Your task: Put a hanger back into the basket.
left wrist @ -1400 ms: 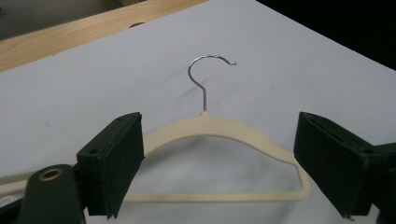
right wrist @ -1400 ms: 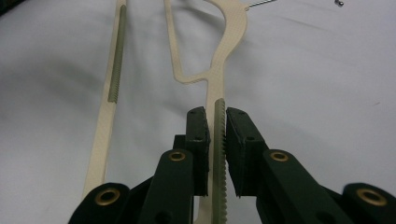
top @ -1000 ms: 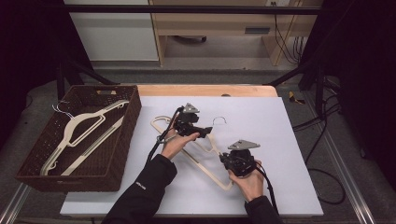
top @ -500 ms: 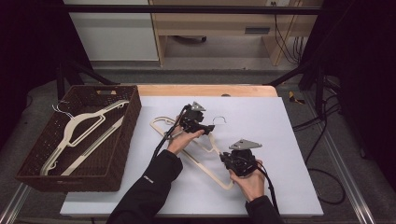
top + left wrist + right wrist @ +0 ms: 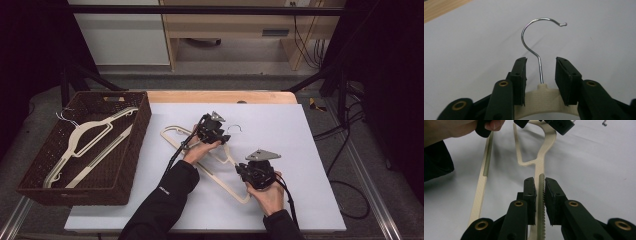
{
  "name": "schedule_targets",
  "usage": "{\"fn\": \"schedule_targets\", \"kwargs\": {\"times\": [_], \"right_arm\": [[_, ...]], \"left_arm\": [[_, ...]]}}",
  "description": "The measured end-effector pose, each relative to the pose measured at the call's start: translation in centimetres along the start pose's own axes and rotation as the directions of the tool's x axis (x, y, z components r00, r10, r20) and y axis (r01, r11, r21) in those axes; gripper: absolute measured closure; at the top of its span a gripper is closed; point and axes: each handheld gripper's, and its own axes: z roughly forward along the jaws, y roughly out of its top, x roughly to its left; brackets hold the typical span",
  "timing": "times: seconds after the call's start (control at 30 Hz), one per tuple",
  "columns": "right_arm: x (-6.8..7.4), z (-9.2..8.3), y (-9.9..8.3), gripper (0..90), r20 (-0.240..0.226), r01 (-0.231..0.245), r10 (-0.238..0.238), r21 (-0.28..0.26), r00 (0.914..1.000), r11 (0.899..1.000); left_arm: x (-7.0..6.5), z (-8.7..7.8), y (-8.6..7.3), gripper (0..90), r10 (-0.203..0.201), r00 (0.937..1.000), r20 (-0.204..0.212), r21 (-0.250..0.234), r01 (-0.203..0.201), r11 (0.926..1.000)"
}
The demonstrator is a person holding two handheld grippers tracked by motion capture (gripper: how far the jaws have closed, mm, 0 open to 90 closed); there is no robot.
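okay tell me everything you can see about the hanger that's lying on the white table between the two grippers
The hanger is cream plastic, with a bent silver wire hook set in a knob at its neck and ribbed grip strips along its arms. It lies flat on the white table. The right gripper clamps one ribbed arm; the left gripper straddles the neck, its jaws just closing in, pads not yet pressing.

Black sleeve point(image 5: 165, 200), black jaws with brass-ringed screws.

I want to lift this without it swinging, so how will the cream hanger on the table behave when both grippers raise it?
The hanger looks thin and flat, so probably light and slightly springy. The right gripper pinches its ribbed arm, which should resist slipping. The left gripper straddles the neck below the wire hook, probably steadying it.
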Motion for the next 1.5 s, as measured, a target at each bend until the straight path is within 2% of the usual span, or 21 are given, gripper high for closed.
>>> {"fn": "schedule_targets", "kwargs": {"times": [0.2, 0.27, 0.5, 0.57, 0.63, 0.67, 0.7, 0.73, 0.77, 0.83, 0.87, 0.9, 1.03, 1.07, 1.1, 1.17, 1.27, 1.3, 1.33, 1.4, 1.5], "right_arm": [[0.0, 0.0, 0.0, 80.1, -0.004, 0.014, -0.014, -0.005, 0.9999, 1.0], [0.0, 0.0, 0.0, 80.1, -0.005, 0.018, -0.018, -0.002, 0.9998, 1.0], [0.0, 0.1, -0.1, 80.0, -0.017, 0.015, -0.015, -0.001, 0.9998, 1.0], [0.0, 0.1, -0.1, 79.9, -0.026, -0.002, 0.002, 0.007, 0.9997, 1.0], [-0.3, 0.1, -0.2, 80.0, -0.052, -0.014, 0.015, 0.02, 0.9986, 1.0], [-0.4, 0.2, -0.2, 80.5, -0.064, -0.028, 0.03, 0.03, 0.9975, 0.999], [-0.4, 0.2, -0.2, 80.5, -0.064, -0.028, 0.03, 0.03, 0.9975, 0.999], [-0.6, 0.2, -0.4, 90.0, -0.06, -0.018, 0.019, 0.008, 0.998, 1.0], [-0.6, 0.2, -0.4, 90.0, -0.077, -0.037, 0.038, 0.014, 0.9963, 0.999], [-0.8, 0.0, -0.3, 90.0, -0.082, -0.047, 0.047, 0.006, 0.9955, 0.999], [-0.9, 0.0, -0.3, 90.0, -0.092, -0.045, 0.045, -0.004, 0.9947, 0.999], [-0.9, -0.2, -0.3, 90.0, -0.093, -0.062, 0.062, 0.004, 0.9937, 0.998], [-1.1, -0.1, -0.3, 82.8, -0.109, -0.064, 0.062, -0.023, 0.9921, 0.998], [-1.0, -0.1, -0.2, 79.5, -0.124, -0.089, 0.084, -0.037, 0.9887, 0.995], [-1.0, -0.1, -0.2, 79.5, -0.124, -0.089, 0.084, -0.037, 0.9887, 0.995], [-1.2, 0.1, 0.0, 67.4, -0.14, -0.092, 0.08, -0.08, 0.9869, 0.993], [-1.1, 0.0, 0.4, 57.6, -0.147, -0.111, 0.093, -0.119, 0.9848, 0.987], [-1.1, 0.0, 0.4, 57.6, -0.147, -0.111, 0.093, -0.119, 0.9848, 0.987], [-1.0, 0.0, 0.9, 51.2, -0.152, -0.112, 0.089, -0.153, 0.9843, 0.982], [-0.9, 0.2, 1.4, 48.6, -0.17, -0.109, 0.079, -0.176, 0.9822, 0.978], [-0.4, 0.6, 2.3, 47.1, -0.184, -0.109, 0.076, -0.177, 0.98, 0.978]], "left_arm": [[0.0, 0.3, -0.2, 75.5, 0.0, 0.9999, 0.014, 0.017, 0.0, 0.9999], [0.0, 0.3, -0.2, 81.4, -0.001, 1.0, 0.006, 0.015, 0.001, 0.9999], [0.0, -0.1, -0.1, 82.7, -0.002, 0.9999, 0.012, 0.023, 0.002, 0.9997], [0.0, -0.3, 0.0, 82.9, -0.001, 1.0, 0.007, 0.013, 0.001, 0.9999], [-0.1, -1.1, 0.2, 83.5, -0.013, 0.9999, 0.007, 0.0, 0.013, 0.9999], [0.0, -1.3, 0.3, 87.6, -0.029, 0.9992, 0.028, -0.01, 0.03, 0.9995], [0.0, -1.3, 0.3, 88.6, -0.029, 0.9992, 0.028, -0.01, 0.03, 0.9995], [-0.4, -1.8, 0.4, 88.7, 0.013, 0.9998, 0.018, -0.002, -0.013, 0.9999], [-0.4, -1.8, 0.4, 88.7, 0.013, 0.9998, 0.018, -0.002, -0.013, 0.9999], [-0.8, -2.4, 0.3, 88.8, 0.029, 0.9996, 0.006, -0.029, -0.029, 0.9992], [-0.9, -2.6, 0.2, 88.9, 0.023, 0.9997, 0.011, -0.035, -0.023, 0.9991], [-0.9, -2.8, 0.2, 88.9, 0.031, 0.9995, 0.008, -0.038, -0.031, 0.9988], [-1.0, -3.6, 0.0, 88.9, 0.026, 0.9996, -0.007, -0.067, -0.027, 0.9974], [-1.1, -4.3, -0.1, 88.9, 0.031, 0.9991, -0.028, -0.072, -0.033, 0.9969], [-1.1, -4.3, -0.1, 88.9, 0.031, 0.9991, -0.028, -0.072, -0.033, 0.9969], [-1.3, -5.3, -0.3, 88.9, 0.031, 0.9989, -0.035, -0.089, -0.034, 0.9955], [-1.6, -5.8, -0.5, 88.9, 0.031, 0.9989, -0.035, -0.107, -0.034, 0.9937], [-1.7, -6.1, -0.6, 88.9, 0.033, 0.9987, -0.039, -0.112, -0.037, 0.993], [-2.0, -6.7, -0.7, 89.0, 0.04, 0.9984, -0.041, -0.123, -0.045, 0.9914], [-2.2, -7.3, -0.7, 88.9, 0.046, 0.998, -0.044, -0.133, -0.051, 0.9898], [-2.6, -8.2, -0.7, 88.9, 0.056, 0.9974, -0.047, -0.15, -0.062, 0.9868]]}}
